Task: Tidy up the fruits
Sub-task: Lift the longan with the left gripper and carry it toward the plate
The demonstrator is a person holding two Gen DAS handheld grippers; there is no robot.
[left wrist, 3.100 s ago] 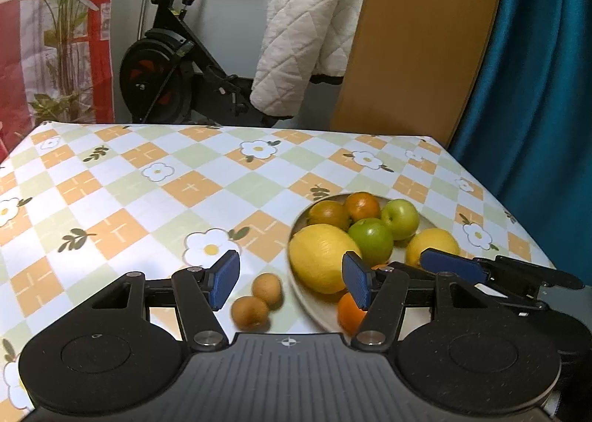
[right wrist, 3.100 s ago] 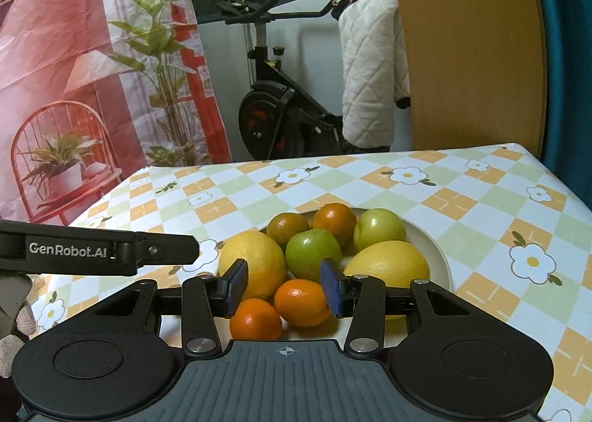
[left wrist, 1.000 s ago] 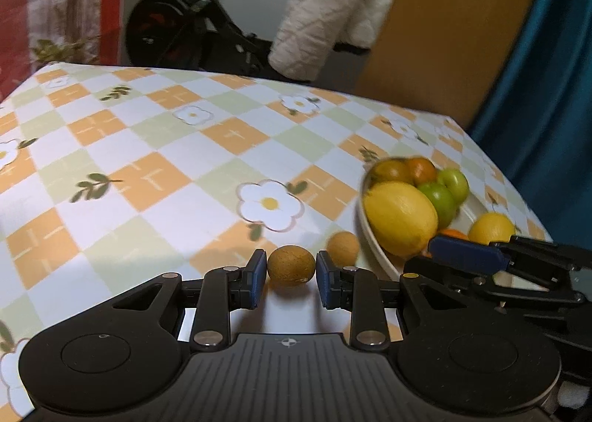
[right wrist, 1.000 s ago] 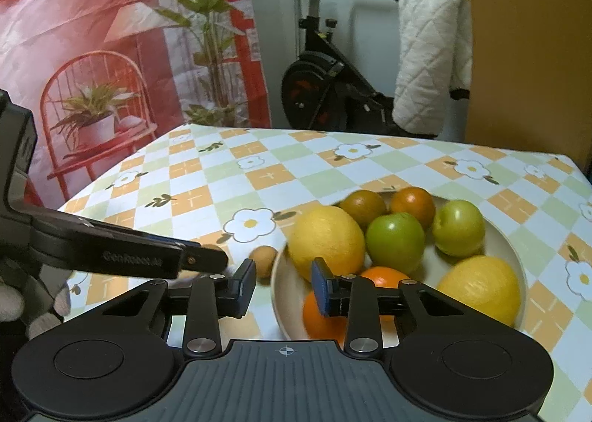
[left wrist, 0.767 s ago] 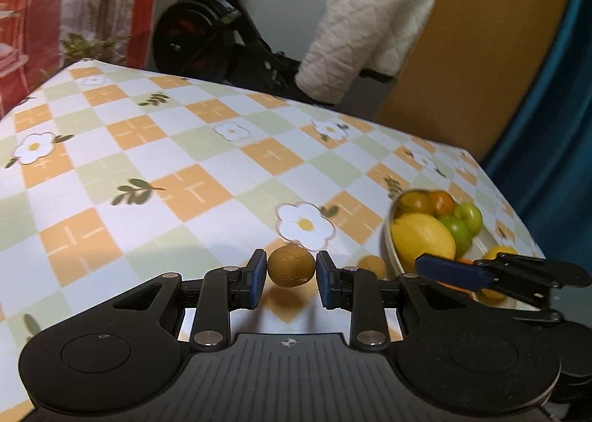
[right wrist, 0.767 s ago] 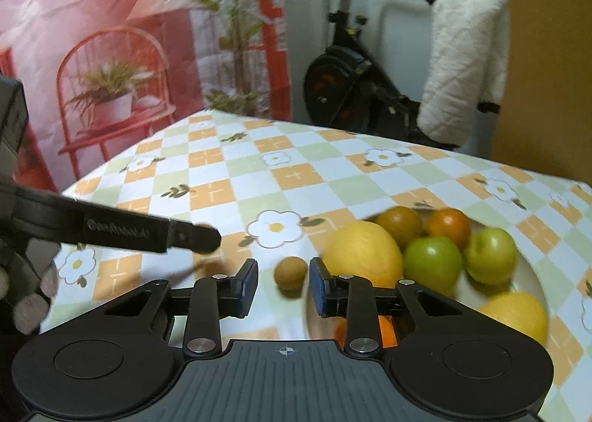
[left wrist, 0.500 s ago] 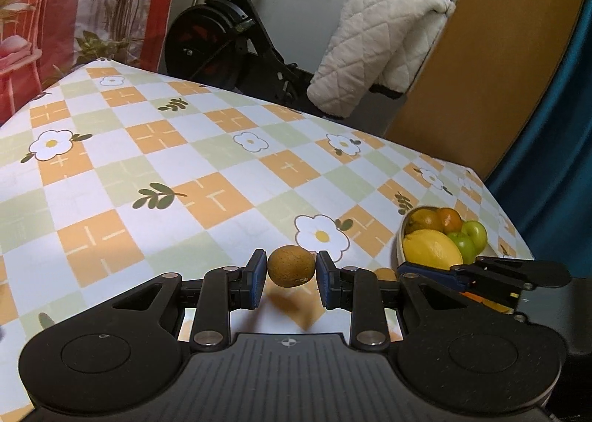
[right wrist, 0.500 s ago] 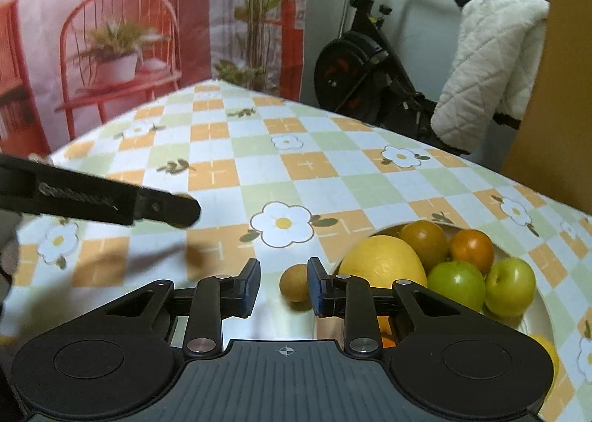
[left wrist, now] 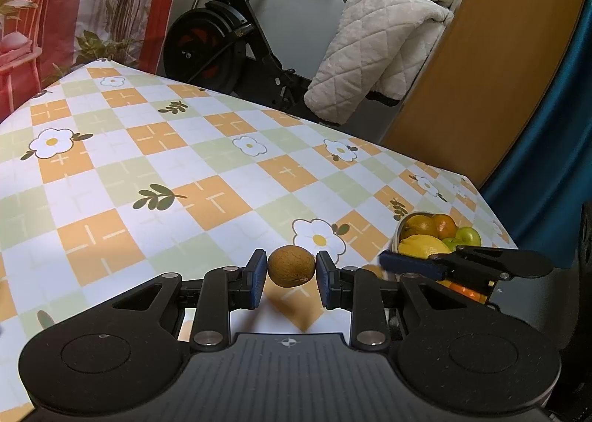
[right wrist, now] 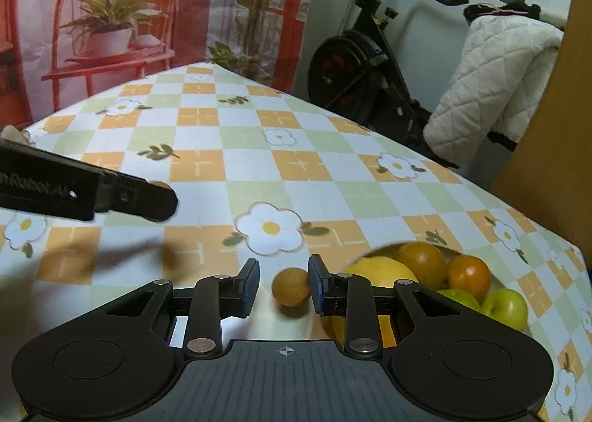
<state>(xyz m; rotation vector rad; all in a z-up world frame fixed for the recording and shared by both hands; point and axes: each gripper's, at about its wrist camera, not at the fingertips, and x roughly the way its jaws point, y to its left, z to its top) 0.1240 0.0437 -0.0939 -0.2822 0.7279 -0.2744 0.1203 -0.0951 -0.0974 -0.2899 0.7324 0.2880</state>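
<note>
My left gripper (left wrist: 290, 275) is shut on a small brown kiwi (left wrist: 291, 266) and holds it above the checkered tablecloth. My right gripper (right wrist: 283, 287) is open around a second brown kiwi (right wrist: 291, 287) that lies on the cloth just left of the fruit bowl (right wrist: 453, 255). The bowl holds a large lemon (right wrist: 379, 270), oranges (right wrist: 468, 272) and green apples (right wrist: 505, 307). The bowl also shows in the left wrist view (left wrist: 399, 233), behind the right gripper's finger (left wrist: 414, 263). The left gripper's arm (right wrist: 85, 192) crosses the right wrist view at left.
The table (left wrist: 148, 170) has a flowered orange, green and white checkered cloth. Behind it stand an exercise bike (left wrist: 229, 37) draped with a white quilted jacket (left wrist: 373, 52), a wooden panel (left wrist: 481, 70) and a blue curtain (left wrist: 555, 144).
My left gripper closed on one kiwi, lifted it off the cloth and drew back to the left. My right gripper left the bowl and moved left, its fingers now around the other kiwi.
</note>
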